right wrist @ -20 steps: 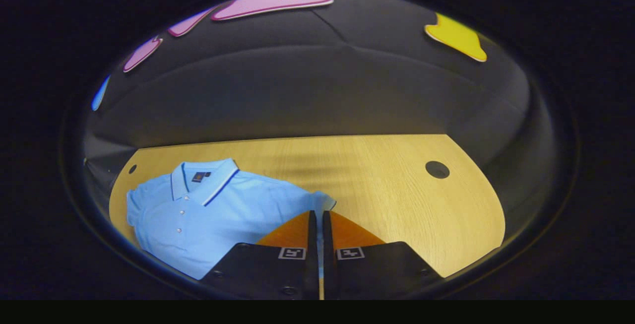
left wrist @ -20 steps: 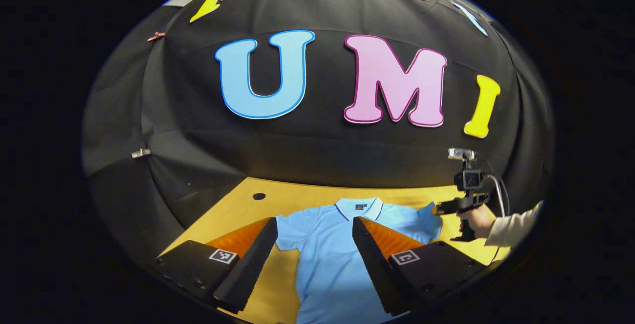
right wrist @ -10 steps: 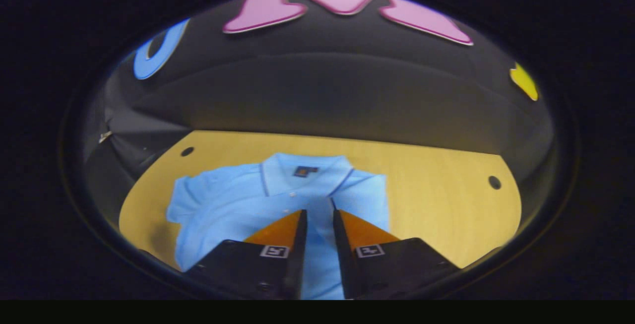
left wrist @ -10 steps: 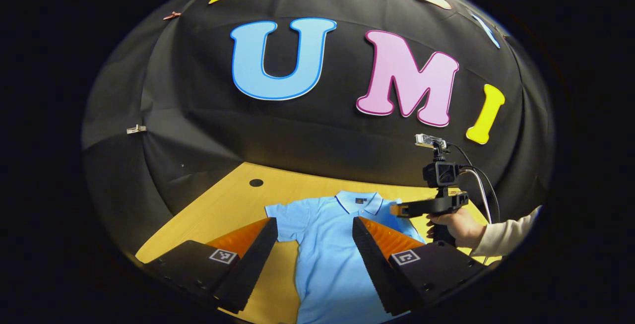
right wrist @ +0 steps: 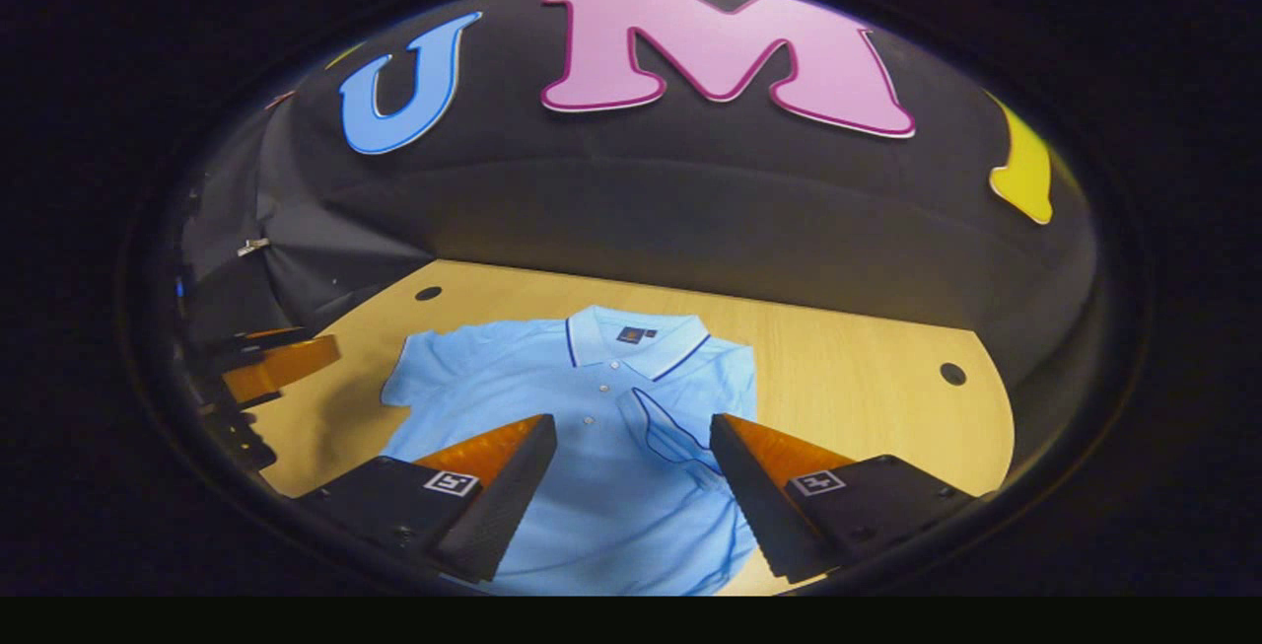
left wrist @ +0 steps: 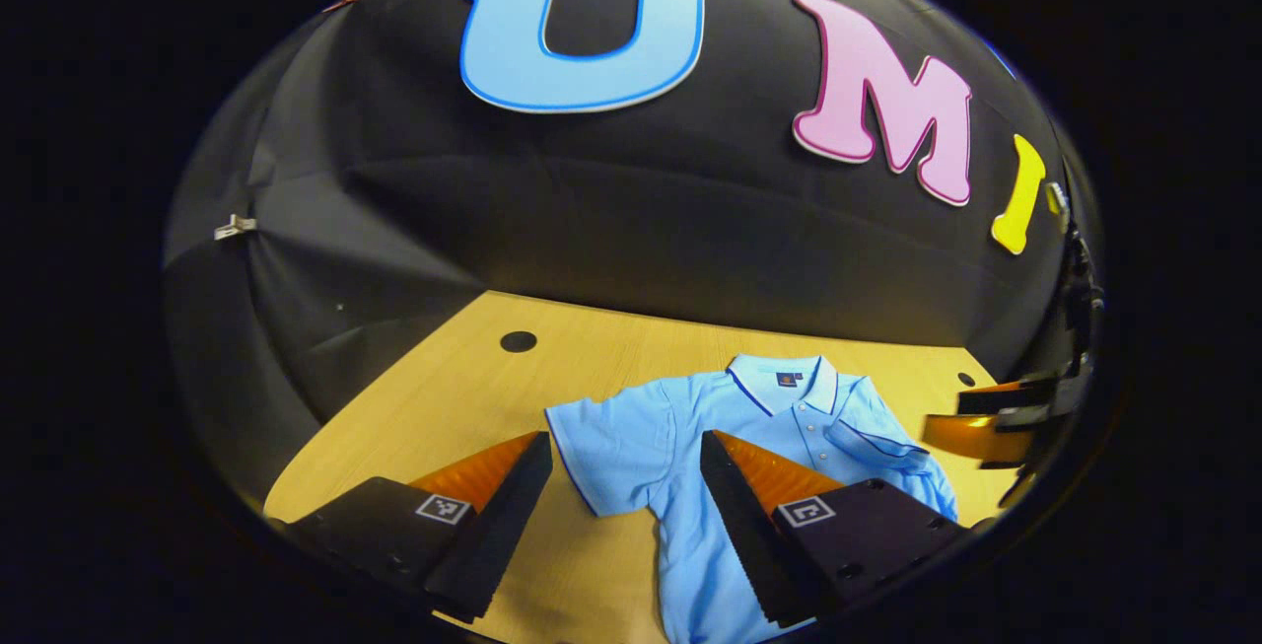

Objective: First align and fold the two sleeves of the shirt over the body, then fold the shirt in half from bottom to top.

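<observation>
**Cotton polo on desk: one sleeve folded, one sleeve open**

Light-blue fabric of the shirt (right wrist: 592, 427) lies face up on the wooden desk (right wrist: 868, 397), collar toward the far wall and hem toward the near edge. This orientation suits the task: the sleeves sit at either side within reach of a tool, and the hem is nearest for the final bottom-to-top fold.

Left side: the left tool (left wrist: 621, 471), seen in the left gripper view, has its fingers wide apart and holds nothing. It hovers just near of the left sleeve (left wrist: 592, 437), which is spread flat outward on the desk. Judged from this position, the open fingers are set to take that sleeve's edge.

Centre: the collar (right wrist: 636, 343) and button placket lie straight, giving a reference line for aligning both sleeves.

Right side: the right sleeve (right wrist: 670, 427) lies folded inward over the body, its dark-trimmed cuff resting beside the placket. The right tool (right wrist: 631, 447) sits above it with fingers spread apart and gripping nothing, so that fold appears released and complete.

Remaining, by judgement: left sleeve fold, then the hem-to-collar fold.
</observation>
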Motion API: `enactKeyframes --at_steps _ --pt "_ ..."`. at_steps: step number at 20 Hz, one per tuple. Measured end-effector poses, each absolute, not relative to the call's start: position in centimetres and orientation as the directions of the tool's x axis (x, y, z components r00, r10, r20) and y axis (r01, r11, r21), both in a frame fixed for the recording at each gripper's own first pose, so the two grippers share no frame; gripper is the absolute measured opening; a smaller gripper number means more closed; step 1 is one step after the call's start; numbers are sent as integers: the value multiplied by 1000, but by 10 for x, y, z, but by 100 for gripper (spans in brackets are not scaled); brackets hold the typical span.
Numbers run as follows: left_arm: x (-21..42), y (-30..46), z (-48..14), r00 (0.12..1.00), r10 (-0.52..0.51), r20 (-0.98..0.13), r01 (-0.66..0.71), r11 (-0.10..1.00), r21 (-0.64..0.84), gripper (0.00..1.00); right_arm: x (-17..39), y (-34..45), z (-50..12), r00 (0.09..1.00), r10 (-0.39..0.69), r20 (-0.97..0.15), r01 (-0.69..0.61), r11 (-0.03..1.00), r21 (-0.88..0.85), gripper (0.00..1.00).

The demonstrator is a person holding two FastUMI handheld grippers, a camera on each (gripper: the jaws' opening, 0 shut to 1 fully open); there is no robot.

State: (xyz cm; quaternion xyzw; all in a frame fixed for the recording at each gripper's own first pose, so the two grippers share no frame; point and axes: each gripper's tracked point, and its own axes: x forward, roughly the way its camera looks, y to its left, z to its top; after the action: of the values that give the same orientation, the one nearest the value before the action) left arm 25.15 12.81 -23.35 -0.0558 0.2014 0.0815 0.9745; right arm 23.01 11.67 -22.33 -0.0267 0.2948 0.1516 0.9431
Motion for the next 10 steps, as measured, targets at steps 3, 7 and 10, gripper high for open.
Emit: enactKeyframes --at_steps 3,7,10 --pt "311 157 -268 897 161 -412 -193 980 -37 97 215 74 -197 819 232 -525 -223 971 82 98" --pt "353 194 -311 855 178 -487 -227 973 -43 97 187 21 -174 857 164 -488 -124 986 113 98" --pt "354 194 -344 806 163 -569 -183 983 23 97 178 5 -173 859 146 -490 -100 988 119 98"
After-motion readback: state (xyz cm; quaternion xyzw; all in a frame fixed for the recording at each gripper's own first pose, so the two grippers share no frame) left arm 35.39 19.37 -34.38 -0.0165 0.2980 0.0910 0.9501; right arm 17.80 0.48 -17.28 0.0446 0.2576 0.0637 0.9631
